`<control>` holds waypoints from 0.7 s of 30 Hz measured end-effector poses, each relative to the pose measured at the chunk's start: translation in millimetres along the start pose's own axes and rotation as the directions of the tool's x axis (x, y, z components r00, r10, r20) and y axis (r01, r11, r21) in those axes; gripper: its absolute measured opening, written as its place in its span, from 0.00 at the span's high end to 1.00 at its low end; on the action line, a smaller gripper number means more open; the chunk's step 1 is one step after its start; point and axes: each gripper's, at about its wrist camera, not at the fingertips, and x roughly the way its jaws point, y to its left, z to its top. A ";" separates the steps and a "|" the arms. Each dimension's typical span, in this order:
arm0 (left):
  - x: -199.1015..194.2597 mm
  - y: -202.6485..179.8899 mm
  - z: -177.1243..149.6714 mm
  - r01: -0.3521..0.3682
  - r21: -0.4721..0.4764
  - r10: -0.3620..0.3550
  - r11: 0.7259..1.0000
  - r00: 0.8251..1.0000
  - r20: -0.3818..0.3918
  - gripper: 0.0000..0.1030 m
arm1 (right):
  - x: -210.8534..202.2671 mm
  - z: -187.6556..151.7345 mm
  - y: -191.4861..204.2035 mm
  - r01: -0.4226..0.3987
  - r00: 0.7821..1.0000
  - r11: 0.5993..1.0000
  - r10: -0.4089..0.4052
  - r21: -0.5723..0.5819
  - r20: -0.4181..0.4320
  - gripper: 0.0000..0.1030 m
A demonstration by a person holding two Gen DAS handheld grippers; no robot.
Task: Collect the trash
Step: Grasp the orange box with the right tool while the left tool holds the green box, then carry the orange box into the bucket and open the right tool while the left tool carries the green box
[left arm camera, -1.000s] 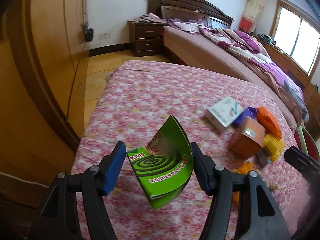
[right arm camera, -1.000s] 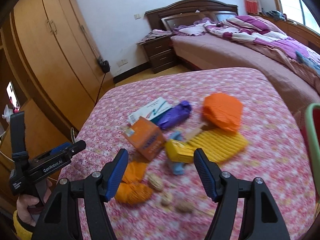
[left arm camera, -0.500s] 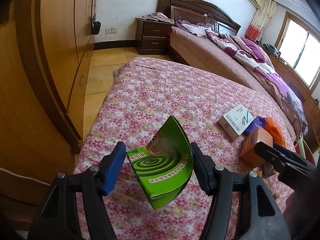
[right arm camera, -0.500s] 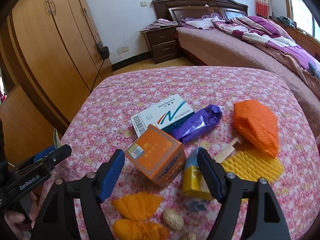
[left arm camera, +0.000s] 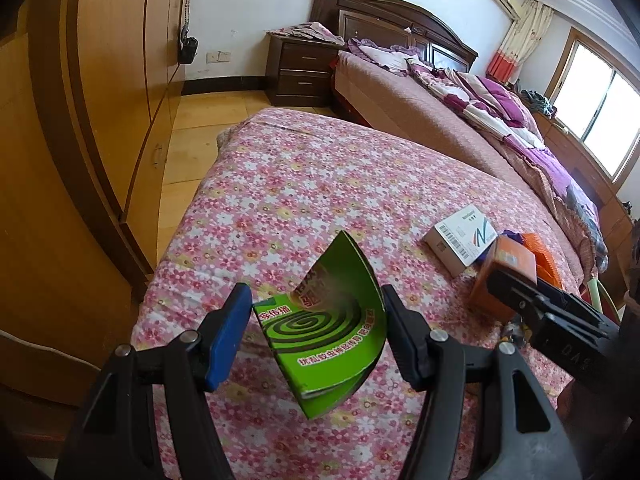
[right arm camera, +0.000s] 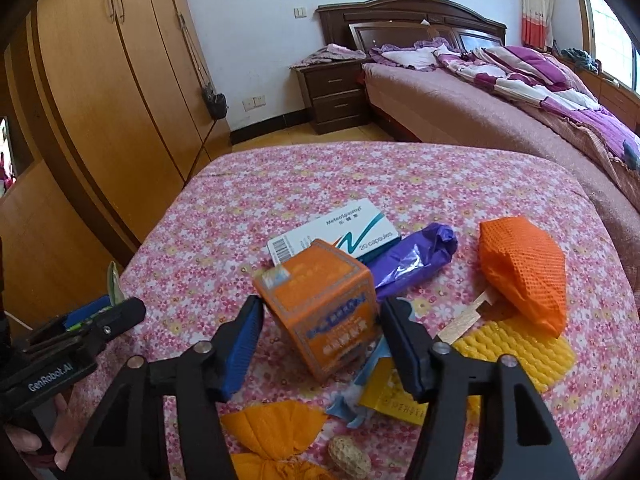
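Observation:
My left gripper (left arm camera: pixel 312 338) is shut on a bent green mosquito-coil box (left arm camera: pixel 328 328), held above the near left part of the pink floral table (left arm camera: pixel 304 184). In the right wrist view, an orange carton (right arm camera: pixel 324 304) stands on the cloth between the fingers of my right gripper (right arm camera: pixel 320 340). Its jaws are closing, with a thin gap still showing at the left pad (right arm camera: pixel 244 344). The right gripper (left arm camera: pixel 552 320) also shows at the right edge of the left wrist view, against the orange carton (left arm camera: pixel 504 276).
Behind the carton lie a white medicine box (right arm camera: pixel 340 232), a purple wrapper (right arm camera: pixel 412 256) and an orange net (right arm camera: pixel 524 272). Nearer are a yellow foam net (right arm camera: pixel 516 352), a yellow packet (right arm camera: pixel 392 396), an orange wrapper (right arm camera: pixel 272 436) and a peanut (right arm camera: pixel 349 456). A wardrobe (right arm camera: pixel 100 100) stands left, a bed (right arm camera: pixel 480 112) behind.
My right gripper has moved forward and down to the orange carton, which now sits between its narrowing jaws. The left gripper has kept the green box and stayed nearly in place.

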 end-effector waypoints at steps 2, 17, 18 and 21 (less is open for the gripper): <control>-3.0 -2.3 -0.9 0.007 0.001 -0.007 1.000 1.000 0.003 0.37 | -7.8 0.5 -1.7 -0.015 1.000 1.000 0.015 0.009 0.015 0.41; -36.5 -28.7 -3.5 0.077 0.026 -0.078 0.997 0.996 0.041 0.37 | -92.4 -3.6 -19.8 -0.076 0.980 0.994 0.059 0.082 0.188 0.41; -39.1 -31.8 -3.9 0.082 0.031 -0.083 0.996 0.995 0.045 0.37 | -98.6 -5.1 -21.9 -0.075 0.979 0.993 0.057 0.087 0.196 0.41; -47.2 -40.2 -4.4 0.099 0.045 -0.102 0.994 0.993 0.055 0.37 | -114.1 -7.9 -29.4 -0.073 0.975 0.992 0.049 0.103 0.217 0.41</control>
